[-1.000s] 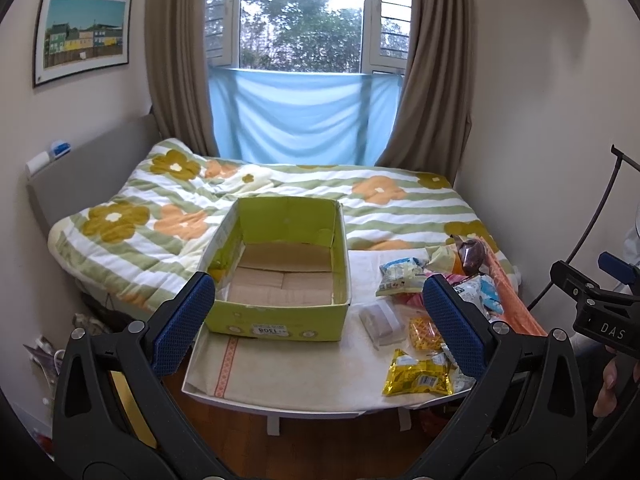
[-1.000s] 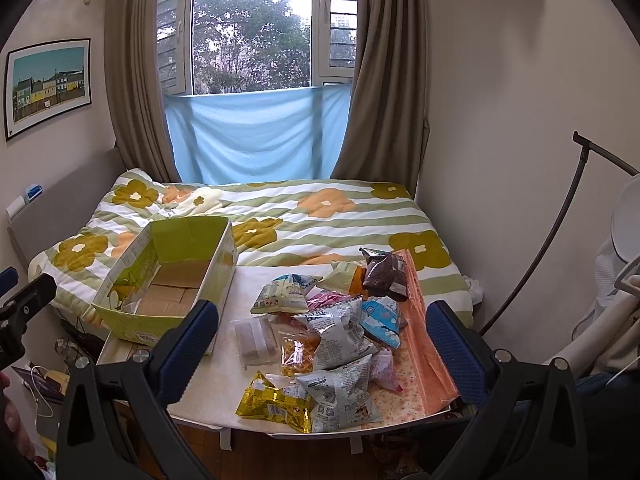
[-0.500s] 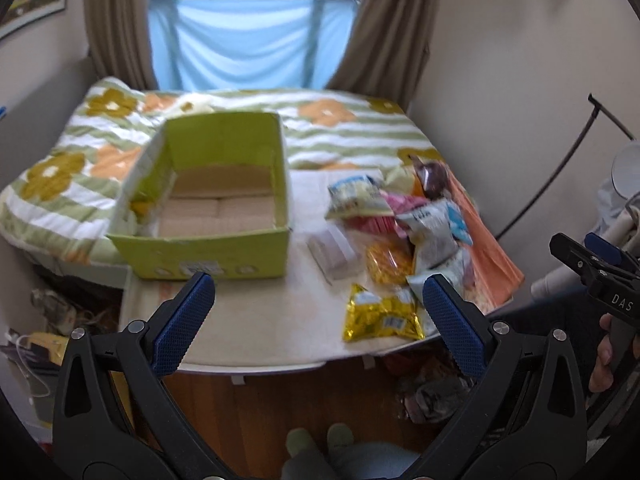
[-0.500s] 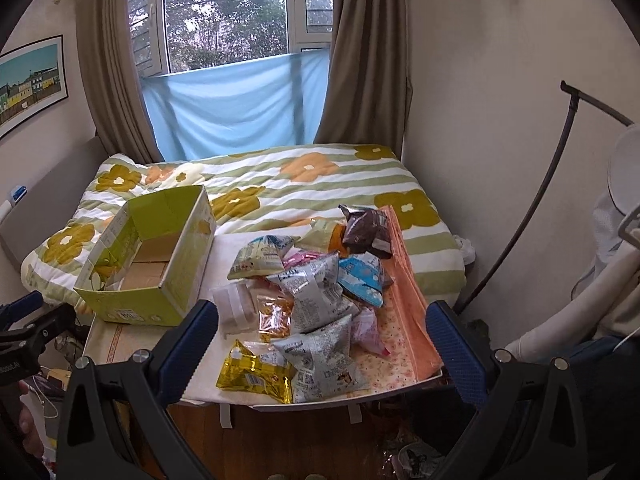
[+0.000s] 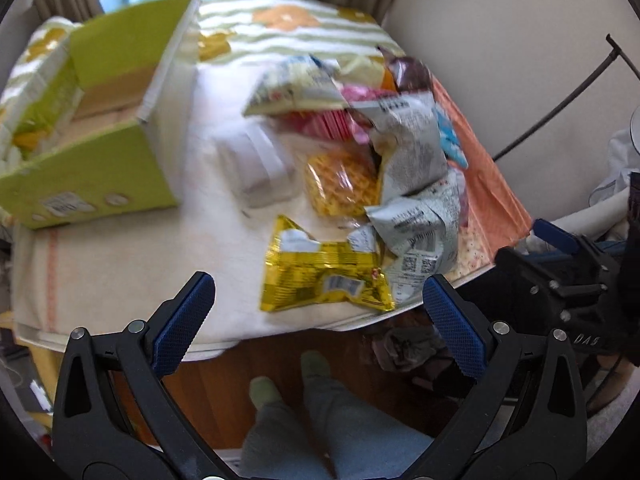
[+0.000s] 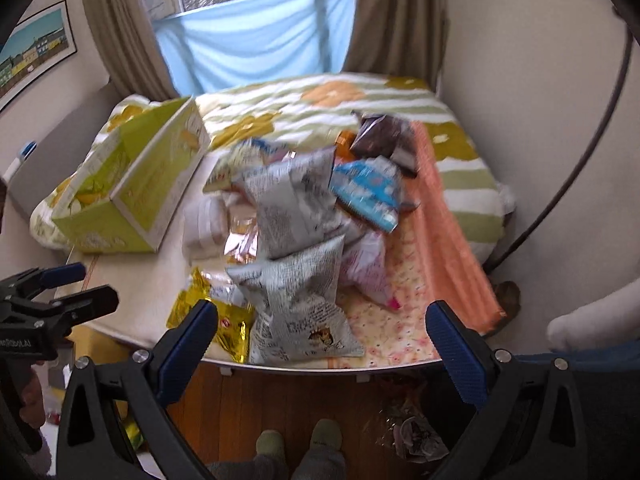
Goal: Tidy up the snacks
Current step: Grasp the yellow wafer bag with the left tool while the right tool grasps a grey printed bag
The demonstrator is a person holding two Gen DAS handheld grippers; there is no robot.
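A pile of snack bags lies on the right half of a small cloth-covered table (image 5: 120,264). A yellow foil bag (image 5: 320,276) sits nearest the front edge, with grey printed bags (image 6: 292,276), an orange waffle pack (image 5: 340,184), a blue bag (image 6: 368,192) and a brown bag (image 6: 384,136) behind it. An open green cardboard box (image 5: 92,120) stands at the table's left, with nothing in it that I can see. My left gripper (image 5: 320,316) hovers open just before the yellow bag. My right gripper (image 6: 320,336) is open over the front grey bag. Neither holds anything.
A bed with a flowered striped quilt (image 6: 320,104) lies behind the table, below a curtained window (image 6: 256,40). An orange cloth (image 6: 440,220) covers the table's right edge. The person's socked feet (image 5: 288,380) stand on the wood floor with litter (image 6: 416,436) to their right.
Both grippers have dropped and tilted down toward the table's front edge. The snack pile now looms larger, and the feet have come into the right wrist view. Nothing on the table has moved.
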